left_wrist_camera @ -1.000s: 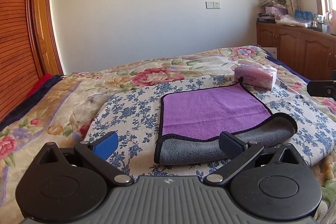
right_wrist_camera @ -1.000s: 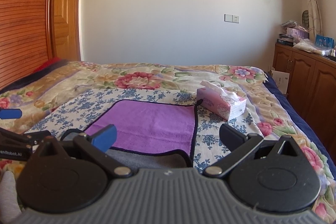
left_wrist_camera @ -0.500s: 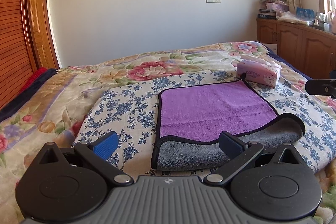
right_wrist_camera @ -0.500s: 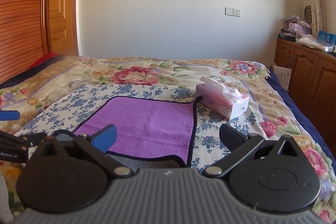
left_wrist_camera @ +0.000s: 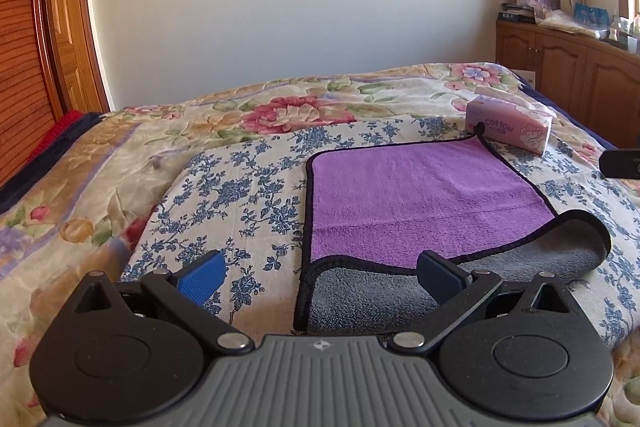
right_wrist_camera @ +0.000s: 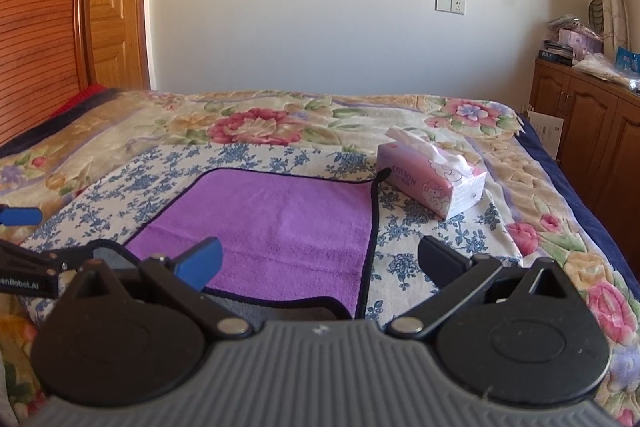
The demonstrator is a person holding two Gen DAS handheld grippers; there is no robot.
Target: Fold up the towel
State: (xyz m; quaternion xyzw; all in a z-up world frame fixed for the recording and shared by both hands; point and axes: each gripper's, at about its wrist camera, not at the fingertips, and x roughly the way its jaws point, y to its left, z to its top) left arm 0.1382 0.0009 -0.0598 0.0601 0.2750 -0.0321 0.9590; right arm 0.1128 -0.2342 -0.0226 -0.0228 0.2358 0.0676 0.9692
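Note:
A purple towel (left_wrist_camera: 420, 195) with black trim lies flat on the blue-flowered cloth (left_wrist_camera: 248, 187) on the bed. Its near edge is folded over, showing the grey underside (left_wrist_camera: 372, 291). My left gripper (left_wrist_camera: 320, 277) hovers open just before that near-left corner, with nothing between its fingers. In the right wrist view the same towel (right_wrist_camera: 280, 211) lies ahead, its grey fold (right_wrist_camera: 276, 309) partly hidden behind the gripper body. My right gripper (right_wrist_camera: 320, 261) is open and empty above the towel's near right part. The left gripper's blue fingertip (right_wrist_camera: 20, 215) shows at that view's left edge.
A pink tissue box (left_wrist_camera: 510, 125) sits at the towel's far right corner, also in the right wrist view (right_wrist_camera: 432, 181). The bed has a floral quilt (left_wrist_camera: 280, 107). Wooden cabinets (left_wrist_camera: 568, 71) stand right, and a wooden door (right_wrist_camera: 112, 7) left.
Both grippers have drawn back and risen slightly from the towel, staying open. The towel lies as it did, with its near edge folded over.

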